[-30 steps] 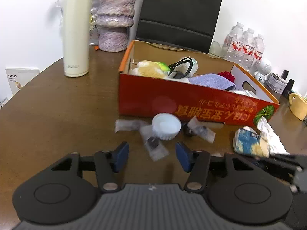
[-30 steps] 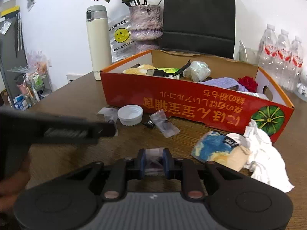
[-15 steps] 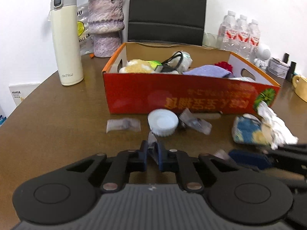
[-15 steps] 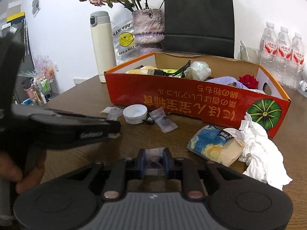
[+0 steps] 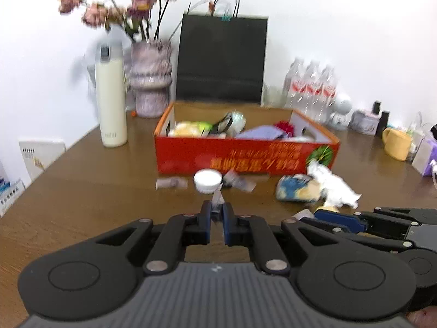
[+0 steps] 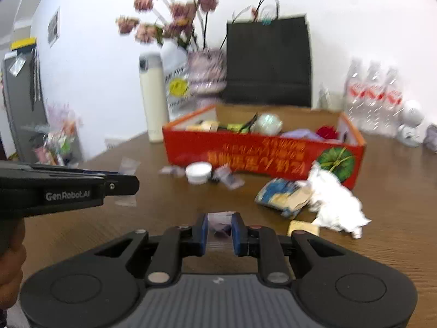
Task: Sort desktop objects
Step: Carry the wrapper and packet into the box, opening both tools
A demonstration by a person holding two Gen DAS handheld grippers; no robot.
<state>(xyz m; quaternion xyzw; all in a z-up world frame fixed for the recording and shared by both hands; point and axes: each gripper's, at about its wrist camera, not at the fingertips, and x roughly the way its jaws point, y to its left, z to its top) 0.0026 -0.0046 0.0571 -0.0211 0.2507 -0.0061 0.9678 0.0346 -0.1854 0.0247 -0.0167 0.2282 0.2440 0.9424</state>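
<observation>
My left gripper is shut on a small clear plastic packet and holds it above the brown table. My right gripper is shut on another clear packet with something dark inside. The red cardboard box holds several items; it also shows in the right wrist view. In front of it lie a white lid, two more clear packets, a blue-and-yellow wrapper and crumpled white tissue. The left gripper shows in the right wrist view.
A cream thermos, a vase of dried flowers, a black paper bag and water bottles stand behind the box. A yellow mug stands at the right. A small tan pad lies near the tissue.
My left gripper shut on a clear packet from in front of the white lid and has lifted and drawn back with it. My right gripper, still holding its packet, has also risen and drawn back.
</observation>
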